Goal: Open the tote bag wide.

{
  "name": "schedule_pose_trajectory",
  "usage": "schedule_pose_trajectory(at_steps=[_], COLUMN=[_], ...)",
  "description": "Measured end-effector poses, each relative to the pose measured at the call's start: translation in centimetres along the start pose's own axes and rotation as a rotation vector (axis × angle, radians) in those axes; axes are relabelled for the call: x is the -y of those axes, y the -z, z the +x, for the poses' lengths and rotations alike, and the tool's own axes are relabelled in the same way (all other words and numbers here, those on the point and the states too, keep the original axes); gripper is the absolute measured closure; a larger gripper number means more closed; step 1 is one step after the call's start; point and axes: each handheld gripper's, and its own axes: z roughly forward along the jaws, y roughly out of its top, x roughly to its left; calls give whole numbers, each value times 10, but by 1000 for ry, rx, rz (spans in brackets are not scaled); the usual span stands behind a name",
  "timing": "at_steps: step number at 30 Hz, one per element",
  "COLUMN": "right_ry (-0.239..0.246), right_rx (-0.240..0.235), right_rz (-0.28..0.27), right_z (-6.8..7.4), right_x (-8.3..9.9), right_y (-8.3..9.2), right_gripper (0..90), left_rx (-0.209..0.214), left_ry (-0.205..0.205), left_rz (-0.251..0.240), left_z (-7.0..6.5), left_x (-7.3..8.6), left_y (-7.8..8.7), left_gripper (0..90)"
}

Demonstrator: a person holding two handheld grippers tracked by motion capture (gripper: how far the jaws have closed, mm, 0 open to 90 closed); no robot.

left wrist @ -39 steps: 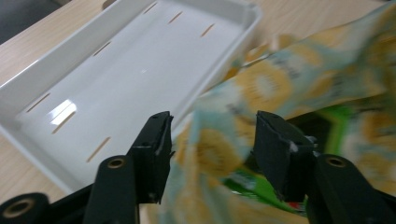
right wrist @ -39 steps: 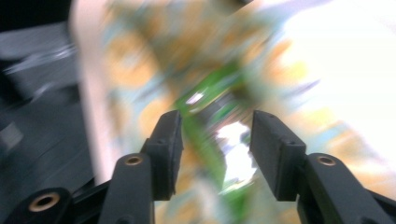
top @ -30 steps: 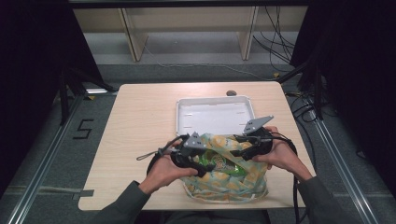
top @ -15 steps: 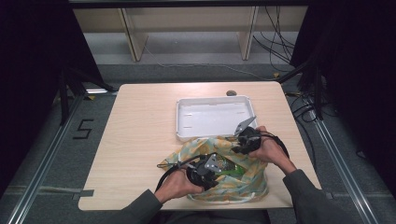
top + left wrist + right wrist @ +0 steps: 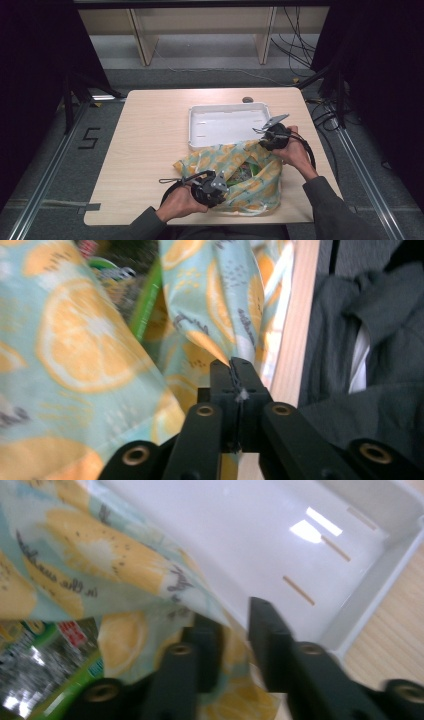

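A cloth bag (image 5: 260, 182) printed with orange slices lies at the table's front right, its mouth spread wide. A green packet (image 5: 248, 170) lies inside. My left gripper (image 5: 224, 184) is at the bag's near rim. In the left gripper view its jaws (image 5: 234, 366) are pressed together on the bag's (image 5: 75, 340) edge. My right gripper (image 5: 266, 140) is at the bag's far right rim, beside the white tray (image 5: 225, 125). Its jaws (image 5: 235, 617) have just been opening and now stand apart. The bag's cloth (image 5: 100, 565) drapes over the left jaw, with its hem at the gap.
The tray (image 5: 280, 540) is bare and touches the bag's far side. A small dark object (image 5: 247, 99) lies behind the tray. The table's front edge (image 5: 290, 340) and the person's dark clothing (image 5: 360, 340) are close to my left gripper. Bare tabletop (image 5: 150, 140) lies to the left.
Both hands have drawn apart from the bag's middle, the left toward the near edge and the right toward the tray. The bag's mouth has spread wider.
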Motion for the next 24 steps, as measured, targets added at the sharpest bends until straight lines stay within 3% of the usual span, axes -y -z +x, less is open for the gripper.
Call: schedule_pose_trajectory(at_steps=[1,2,3,4,5,7,8,9,12,15,16,17,18,20,22,23,24], right_ry=[-21,-16,-16,-11,-1,14,29,48,93,124,124,135,131,146,141,157,159], right_rx=[-3,-37,-37,-70,-88,-147,-176,-216,-277,-306,-306,-314,-327,-339,-334,-348,-348], right_rz=[-17,-75,-75,-146,-175,-199,-201,-192,-154,-109,-109,-87,-69,-50,-42,-31,-25], right_z=[0,1,1,5,7,10,13,17,32,42,42,46,48,51,52,54,56], right_x=[-1,-2,-2,-4,-4,-5,-5,-5,0,3,3,6,7,9,9,11,11], right_y=[6,18,18,34,42,56,61,64,62,51,51,42,38,30,28,24,23], right_gripper=[607,557,557,522,512,527,550,574,599,598,598,585,577,560,555,553,551], left_rx=[-5,-28,-28,-48,-61,-103,-141,-164,-242,-313,-313,-320,-291,-226,-218,-219,-218], left_ry=[-6,6,6,21,17,29,66,81,120,130,130,148,177,196,192,191,172], left_rz=[-2,-34,-34,-67,-63,-89,-134,-151,-196,-163,-163,-127,-120,-78,-65,-68,-68], left_z=[2,3,3,6,9,13,13,15,24,36,36,43,46,53,56,58,63], left_x=[-1,-1,-1,-3,-3,-5,-6,-7,-10,-10,-10,-10,-9,-9,-10,-10,-10], left_y=[2,7,7,11,15,18,18,20,24,24,24,19,15,8,5,3,0], left_gripper=[822,775,749,732,713,683,657,635,537,451,428,399,387,382,390,555,661])
